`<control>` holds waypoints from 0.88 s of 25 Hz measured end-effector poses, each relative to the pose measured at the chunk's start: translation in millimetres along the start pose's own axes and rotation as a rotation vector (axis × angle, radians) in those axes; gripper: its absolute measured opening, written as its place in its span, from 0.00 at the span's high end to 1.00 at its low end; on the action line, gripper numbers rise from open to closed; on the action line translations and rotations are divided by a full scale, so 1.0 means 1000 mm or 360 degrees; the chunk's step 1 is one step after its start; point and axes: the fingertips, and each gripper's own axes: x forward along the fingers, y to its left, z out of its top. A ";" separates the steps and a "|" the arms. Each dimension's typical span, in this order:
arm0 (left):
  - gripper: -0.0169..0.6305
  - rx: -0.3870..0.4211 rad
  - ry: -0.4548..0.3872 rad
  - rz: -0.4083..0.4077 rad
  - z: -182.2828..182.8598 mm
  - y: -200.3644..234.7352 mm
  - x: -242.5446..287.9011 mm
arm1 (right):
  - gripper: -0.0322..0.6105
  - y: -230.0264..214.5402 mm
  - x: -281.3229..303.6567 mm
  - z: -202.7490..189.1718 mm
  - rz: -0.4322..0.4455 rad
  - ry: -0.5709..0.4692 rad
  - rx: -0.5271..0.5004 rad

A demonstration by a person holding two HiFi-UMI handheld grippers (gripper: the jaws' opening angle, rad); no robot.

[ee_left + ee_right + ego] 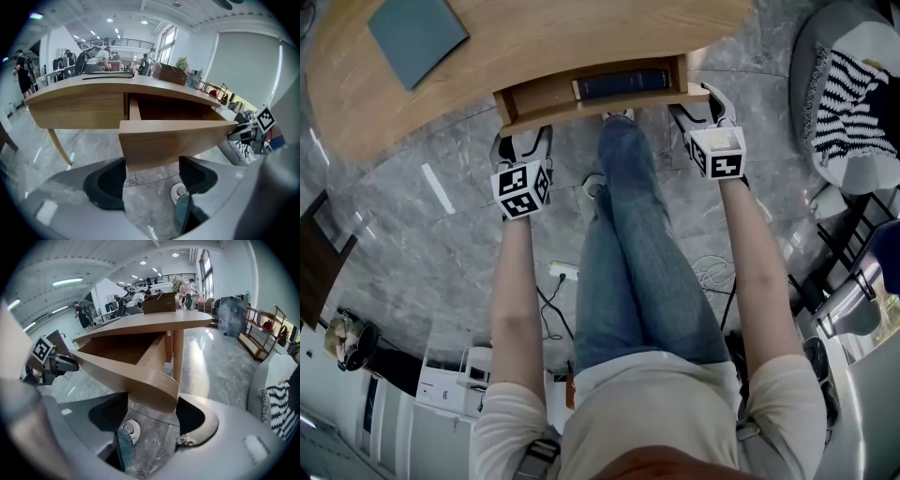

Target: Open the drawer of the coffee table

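The wooden coffee table [534, 37] spans the top of the head view. Its drawer [546, 97] stands pulled partway out, with a dark blue book [623, 82] lying inside. My left gripper [523, 148] sits at the drawer's front left corner and my right gripper [703, 108] at the front right corner. In the left gripper view the drawer front [173, 140] lies across the jaw tips of the left gripper [152, 161], hiding them. The right gripper view shows the front's rounded end [159, 390] over the right gripper [153, 404]. Both jaws stand apart, tips tucked under the front's lower edge.
A grey-blue flat pad [417, 37] lies on the tabletop. The person's legs [628, 244] and a shoe [595, 183] stand between the grippers. A striped cushion [853, 94] sits at the right, cables [558, 281] run on the marble floor, and a table leg [177, 357] is just behind the drawer's right end.
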 end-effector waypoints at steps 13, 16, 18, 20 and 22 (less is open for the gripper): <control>0.43 -0.0026 0.0044 0.0008 -0.040 -0.011 -0.025 | 0.47 0.015 -0.022 -0.038 0.0001 0.0033 0.0003; 0.43 -0.0011 0.0051 0.0004 -0.047 -0.013 -0.029 | 0.47 0.017 -0.026 -0.044 0.0000 0.0034 0.0001; 0.43 -0.0008 0.0053 0.0004 -0.050 -0.013 -0.031 | 0.47 0.018 -0.027 -0.047 -0.0001 0.0038 -0.0001; 0.43 -0.0012 0.0054 0.0009 -0.052 -0.014 -0.033 | 0.47 0.020 -0.030 -0.050 -0.0001 0.0043 0.0003; 0.43 -0.0013 0.0063 0.0011 -0.056 -0.014 -0.035 | 0.47 0.023 -0.032 -0.055 -0.0003 0.0046 0.0012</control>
